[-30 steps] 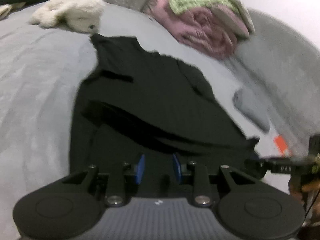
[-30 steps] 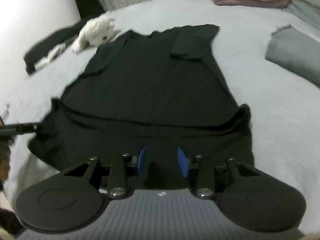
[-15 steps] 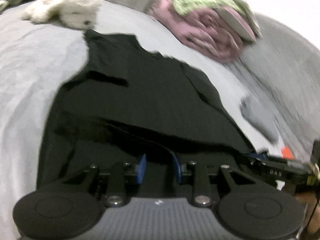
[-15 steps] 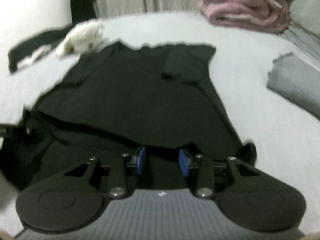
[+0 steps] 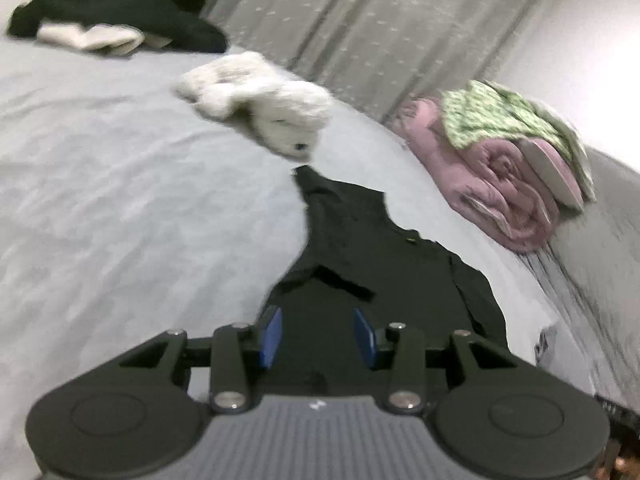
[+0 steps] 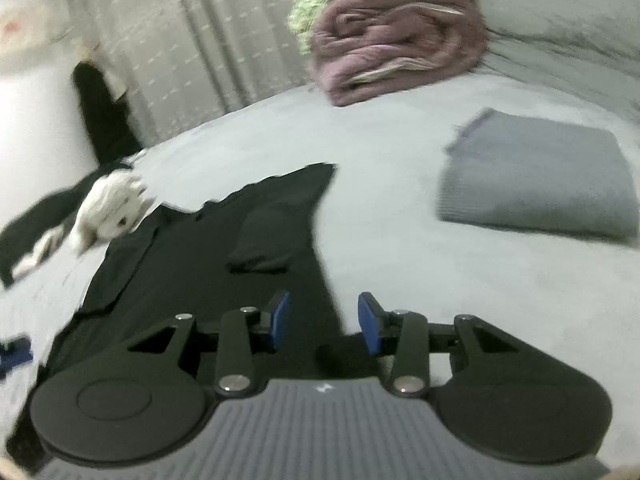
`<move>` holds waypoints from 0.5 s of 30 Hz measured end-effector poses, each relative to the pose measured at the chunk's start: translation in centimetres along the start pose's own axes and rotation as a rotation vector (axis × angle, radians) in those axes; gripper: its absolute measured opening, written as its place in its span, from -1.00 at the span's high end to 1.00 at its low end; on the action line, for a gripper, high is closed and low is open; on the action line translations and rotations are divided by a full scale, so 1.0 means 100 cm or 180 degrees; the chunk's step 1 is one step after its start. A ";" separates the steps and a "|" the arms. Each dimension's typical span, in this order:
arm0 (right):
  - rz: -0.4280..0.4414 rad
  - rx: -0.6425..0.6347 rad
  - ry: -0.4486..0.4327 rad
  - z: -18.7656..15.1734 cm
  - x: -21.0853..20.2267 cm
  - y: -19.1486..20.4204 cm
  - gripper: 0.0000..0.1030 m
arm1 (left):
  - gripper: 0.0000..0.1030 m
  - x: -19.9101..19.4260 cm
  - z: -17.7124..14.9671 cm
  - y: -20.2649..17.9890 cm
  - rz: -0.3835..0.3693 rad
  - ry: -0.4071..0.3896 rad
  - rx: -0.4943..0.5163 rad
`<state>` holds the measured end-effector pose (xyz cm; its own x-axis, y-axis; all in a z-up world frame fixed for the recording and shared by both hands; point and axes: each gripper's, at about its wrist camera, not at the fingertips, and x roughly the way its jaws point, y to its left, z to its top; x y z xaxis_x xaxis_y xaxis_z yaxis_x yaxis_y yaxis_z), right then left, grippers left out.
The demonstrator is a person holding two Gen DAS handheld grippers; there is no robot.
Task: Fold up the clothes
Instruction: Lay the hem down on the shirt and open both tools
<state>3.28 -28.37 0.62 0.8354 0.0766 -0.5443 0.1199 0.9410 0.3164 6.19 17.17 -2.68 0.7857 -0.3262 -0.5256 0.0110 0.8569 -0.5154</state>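
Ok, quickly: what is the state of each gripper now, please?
Left gripper: open, holding nothing, over the black shirt.
Right gripper: open, holding nothing, at the shirt's edge.

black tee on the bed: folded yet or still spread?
Partly folded. The black tee has both sleeves turned in over its body; its length still lies stretched along the bed.

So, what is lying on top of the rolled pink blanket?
A green-patterned cloth lies on the pink blanket, with a flat beige thing at its end. What is under the cloth cannot be seen.
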 end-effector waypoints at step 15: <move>0.0013 0.0292 0.0562 -0.014 -0.023 -0.037 0.18 | 0.25 -0.032 -0.016 0.022 -0.0171 0.0491 -0.0277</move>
<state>0.20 -31.52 -0.40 0.7299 0.1445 -0.6681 0.1718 0.9072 0.3840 2.73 19.45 -3.20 0.6813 -0.4335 -0.5898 -0.0084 0.8011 -0.5985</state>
